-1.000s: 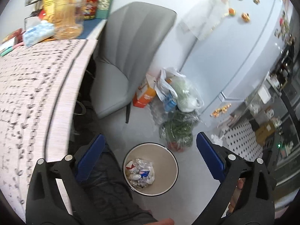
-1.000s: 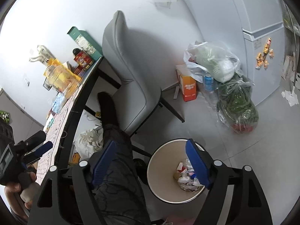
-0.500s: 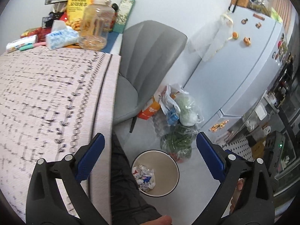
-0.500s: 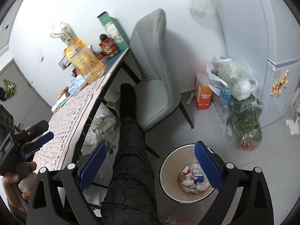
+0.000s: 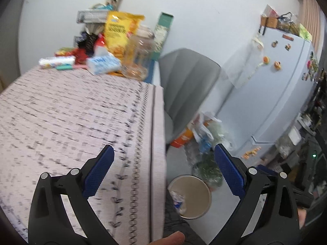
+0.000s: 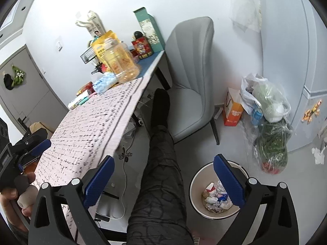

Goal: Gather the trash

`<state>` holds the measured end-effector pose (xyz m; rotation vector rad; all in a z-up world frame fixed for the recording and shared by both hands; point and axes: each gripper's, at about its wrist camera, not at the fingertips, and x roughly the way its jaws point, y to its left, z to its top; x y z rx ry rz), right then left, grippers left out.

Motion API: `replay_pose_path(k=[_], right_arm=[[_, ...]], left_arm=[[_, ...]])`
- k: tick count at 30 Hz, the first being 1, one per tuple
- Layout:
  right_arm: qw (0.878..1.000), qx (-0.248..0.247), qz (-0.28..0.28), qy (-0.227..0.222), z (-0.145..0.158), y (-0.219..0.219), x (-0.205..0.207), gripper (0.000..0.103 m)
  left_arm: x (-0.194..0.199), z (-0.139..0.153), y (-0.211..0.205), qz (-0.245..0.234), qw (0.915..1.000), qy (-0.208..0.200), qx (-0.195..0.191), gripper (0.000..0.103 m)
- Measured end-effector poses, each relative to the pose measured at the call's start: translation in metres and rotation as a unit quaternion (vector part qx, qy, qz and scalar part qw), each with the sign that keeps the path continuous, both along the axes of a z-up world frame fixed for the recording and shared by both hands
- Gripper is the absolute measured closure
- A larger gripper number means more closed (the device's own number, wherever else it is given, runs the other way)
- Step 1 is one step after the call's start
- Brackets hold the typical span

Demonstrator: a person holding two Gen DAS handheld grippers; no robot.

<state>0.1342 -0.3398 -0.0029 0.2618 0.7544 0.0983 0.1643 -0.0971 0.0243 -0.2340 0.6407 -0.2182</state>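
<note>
A round beige waste bin [image 5: 196,185] stands on the floor beside the table, with crumpled wrappers [image 6: 216,197] in its bottom; it also shows in the right wrist view [image 6: 196,183]. My left gripper [image 5: 163,161] is open and empty, held over the table's right edge. My right gripper [image 6: 163,167] is open and empty, above the floor left of the bin, over the person's leg [image 6: 159,163]. The left gripper also shows at the left edge of the right wrist view [image 6: 30,149].
A table with a patterned pink cloth [image 5: 81,118] carries a plastic jar [image 5: 139,57], a yellow snack bag [image 5: 118,32], a tissue pack [image 5: 102,62] and boxes at its far end. A grey chair [image 6: 192,77], plastic bags [image 6: 267,110], an orange box [image 6: 233,110] and a fridge [image 5: 276,94] stand around.
Both grippers have risen and swung left, from over the bin towards the table. The table now fills more of the left wrist view. Both stay open and empty.
</note>
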Motion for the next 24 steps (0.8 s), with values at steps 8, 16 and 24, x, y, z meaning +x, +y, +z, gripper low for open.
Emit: replay_pose_path(k=[8, 16, 24], right_arm=[[0.999, -0.036, 0.01, -0.03, 0.026, 0.032, -0.023, 0.008], [0.996, -0.052, 0.015, -0.071, 0.047, 0.053, -0.048, 0.008], [0.995, -0.057, 0.018, -0.081, 0.055, 0.062, -0.066, 0.009]], left_arm=[[-0.036, 0.022, 0.025, 0.021, 0.9992, -0.029, 0.016, 0.006], [-0.075, 0.041, 0.038, 0.036, 0.9972, -0.056, 0.032, 0.006], [-0.096, 0.046, 0.044, 0.041, 0.9966, -0.061, 0.039, 0.006]])
